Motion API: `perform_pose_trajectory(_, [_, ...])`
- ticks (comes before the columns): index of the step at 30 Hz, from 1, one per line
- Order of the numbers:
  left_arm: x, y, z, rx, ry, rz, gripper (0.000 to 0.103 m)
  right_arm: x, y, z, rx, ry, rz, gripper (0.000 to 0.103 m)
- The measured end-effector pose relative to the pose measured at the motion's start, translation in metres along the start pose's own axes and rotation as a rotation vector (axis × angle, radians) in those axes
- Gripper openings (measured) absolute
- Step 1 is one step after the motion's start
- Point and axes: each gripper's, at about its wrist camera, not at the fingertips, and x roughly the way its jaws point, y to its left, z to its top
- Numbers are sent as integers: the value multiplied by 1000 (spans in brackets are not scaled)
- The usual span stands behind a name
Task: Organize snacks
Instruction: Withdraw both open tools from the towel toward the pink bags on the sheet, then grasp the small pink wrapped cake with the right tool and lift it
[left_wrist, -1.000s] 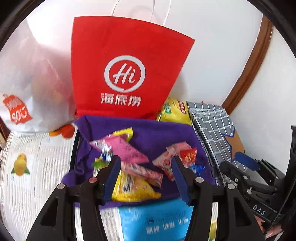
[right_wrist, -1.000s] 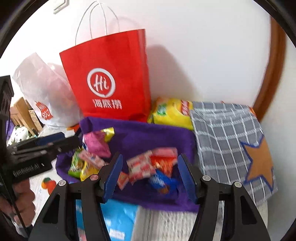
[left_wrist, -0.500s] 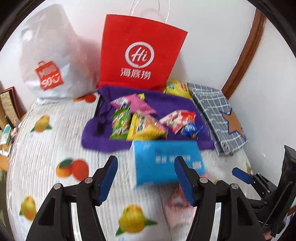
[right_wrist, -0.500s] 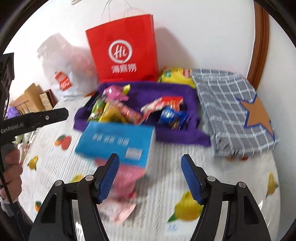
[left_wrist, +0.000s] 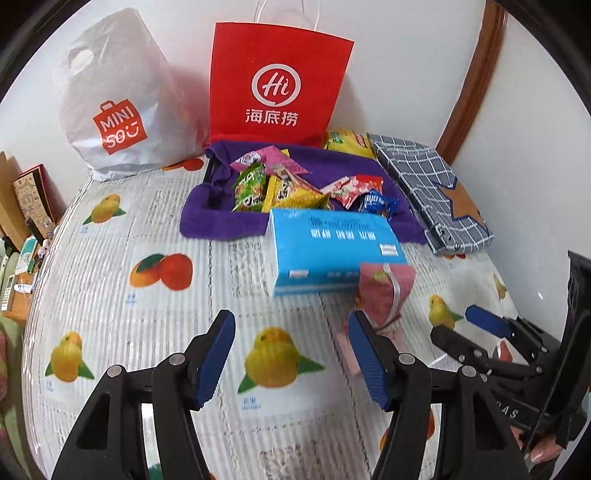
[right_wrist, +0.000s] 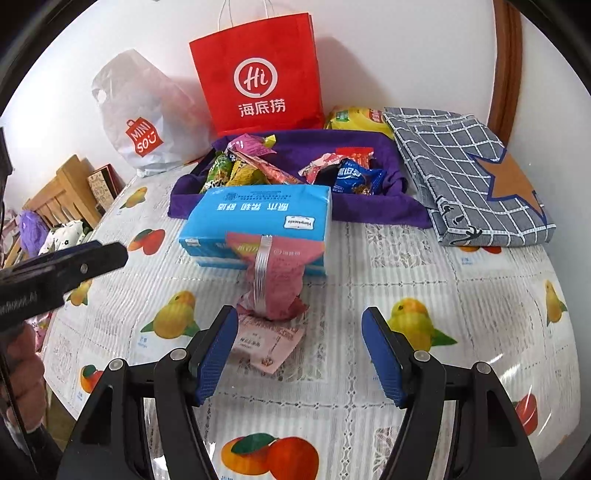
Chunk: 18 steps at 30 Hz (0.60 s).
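A purple cloth-lined tray (left_wrist: 207, 221) (right_wrist: 369, 210) sits at the back of the table. It holds several snack packets (left_wrist: 284, 192) (right_wrist: 354, 177). In front of it lies a blue tissue pack (left_wrist: 332, 243) (right_wrist: 258, 214), and a crumpled pink packet (left_wrist: 384, 291) (right_wrist: 275, 280) leans on its near side. A flat pink packet (right_wrist: 266, 343) lies just ahead of my right gripper (right_wrist: 301, 354), which is open and empty. My left gripper (left_wrist: 290, 354) is open too, over bare tablecloth, with the pink packet off its right finger.
A red paper bag (left_wrist: 277, 81) and a white plastic bag (left_wrist: 114, 107) stand against the wall. A yellow chip bag (right_wrist: 354, 118) and a grey checked cloth bag (right_wrist: 469, 173) lie at the right. Wooden furniture (right_wrist: 59, 192) stands beyond the table's left edge.
Both grippers have drawn back from the purple tray toward the near side of the table. Their jaws have opened slightly wider. The tissue pack and pink packets have come into view.
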Motion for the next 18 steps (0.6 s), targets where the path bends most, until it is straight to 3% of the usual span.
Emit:
perform_pose_trajectory(10, [-17,4,-12,7,-4,20,61,-18,1,-9,11,-25,3,69])
perform_pose_trajectory(18, [-10,27,-14,-43,14,46,61,4,-2,-11,24,24,17,69])
